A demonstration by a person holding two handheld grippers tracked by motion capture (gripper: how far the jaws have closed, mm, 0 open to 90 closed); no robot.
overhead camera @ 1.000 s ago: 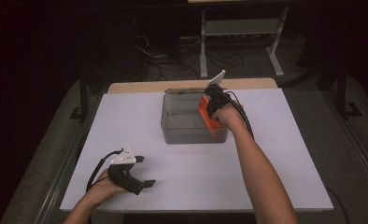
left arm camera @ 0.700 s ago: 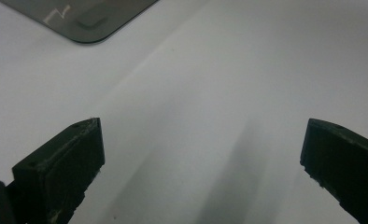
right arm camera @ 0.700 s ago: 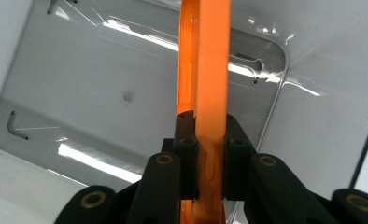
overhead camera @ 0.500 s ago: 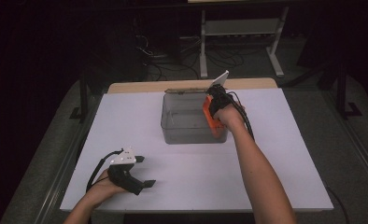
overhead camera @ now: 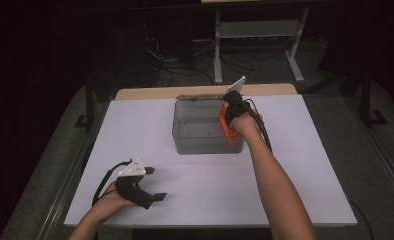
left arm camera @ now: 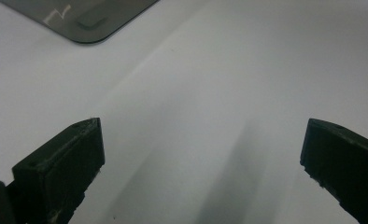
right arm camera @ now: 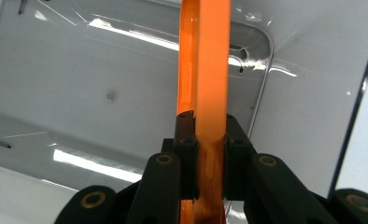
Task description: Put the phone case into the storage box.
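clamping a flat orange piece (right arm camera: 205,70) edge-on, the right gripper (right arm camera: 204,135) holds it over the clear bin (overhead camera: 185,131) — left gripper (left arm camera: 201,154) gapes wide, holding nothing.

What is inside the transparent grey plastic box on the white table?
The transparent grey plastic box shows a bare floor. The flat orange plastic piece, clamped in the right claw, hangs over it. The person's hand covers the box's right edge.

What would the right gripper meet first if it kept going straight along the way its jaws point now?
Probably the bottom of the clear bin. The right gripper, shut on the orange piece, points down into the bin. That piece leads the jaws, so its far end would likely touch first; depth is unclear.
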